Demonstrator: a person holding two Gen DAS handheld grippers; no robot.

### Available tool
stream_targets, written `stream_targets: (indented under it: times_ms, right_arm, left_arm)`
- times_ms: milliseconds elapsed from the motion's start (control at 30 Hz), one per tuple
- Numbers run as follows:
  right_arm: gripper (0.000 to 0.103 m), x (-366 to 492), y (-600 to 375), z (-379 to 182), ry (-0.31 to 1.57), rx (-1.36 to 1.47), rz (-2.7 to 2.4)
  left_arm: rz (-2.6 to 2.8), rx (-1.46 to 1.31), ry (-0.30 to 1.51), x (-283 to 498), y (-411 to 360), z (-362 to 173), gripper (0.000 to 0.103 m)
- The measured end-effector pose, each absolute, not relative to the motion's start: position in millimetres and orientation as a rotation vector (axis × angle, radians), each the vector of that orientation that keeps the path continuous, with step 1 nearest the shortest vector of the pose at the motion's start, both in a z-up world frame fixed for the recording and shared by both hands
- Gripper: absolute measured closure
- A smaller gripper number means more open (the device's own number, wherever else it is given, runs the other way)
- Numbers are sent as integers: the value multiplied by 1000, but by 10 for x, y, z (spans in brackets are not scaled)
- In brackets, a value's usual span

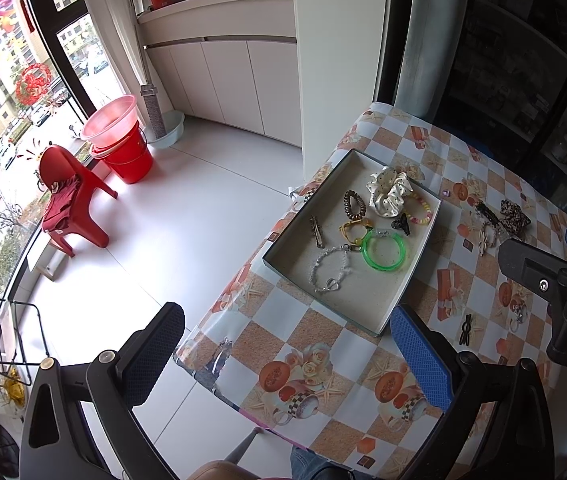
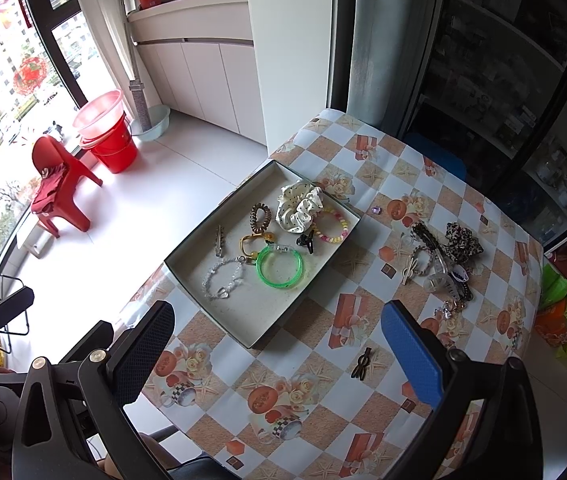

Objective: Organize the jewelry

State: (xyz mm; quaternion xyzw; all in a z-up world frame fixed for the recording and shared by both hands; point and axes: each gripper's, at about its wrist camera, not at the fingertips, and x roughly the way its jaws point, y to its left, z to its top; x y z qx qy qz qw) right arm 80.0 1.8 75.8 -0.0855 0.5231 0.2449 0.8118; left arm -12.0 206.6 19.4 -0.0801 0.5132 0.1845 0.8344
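no legible text, labels or numbers anywhere

2 high wrist views, both angled down on tray (image 1: 415,280) (image 2: 187,276).

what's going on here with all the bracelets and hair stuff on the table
A person is sorting jewelry with a handheld gripper in each hand. Several pieces already lie in the shallow tray, among them a green bangle, a white scrunchie and a clear bead bracelet. A pile of hair accessories and a small black clip are still out on the tablecloth. The left gripper and right gripper are both open and holding nothing, above the table's near side.
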Motion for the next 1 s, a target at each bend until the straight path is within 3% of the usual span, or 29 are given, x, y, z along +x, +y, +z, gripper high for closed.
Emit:
stream_targets:
  times_ms: [1000]
  right_arm:
    - [0, 803, 36, 757, 1121, -180, 522]
  left_arm:
    - [390, -170, 1090, -118, 2090, 185, 0]
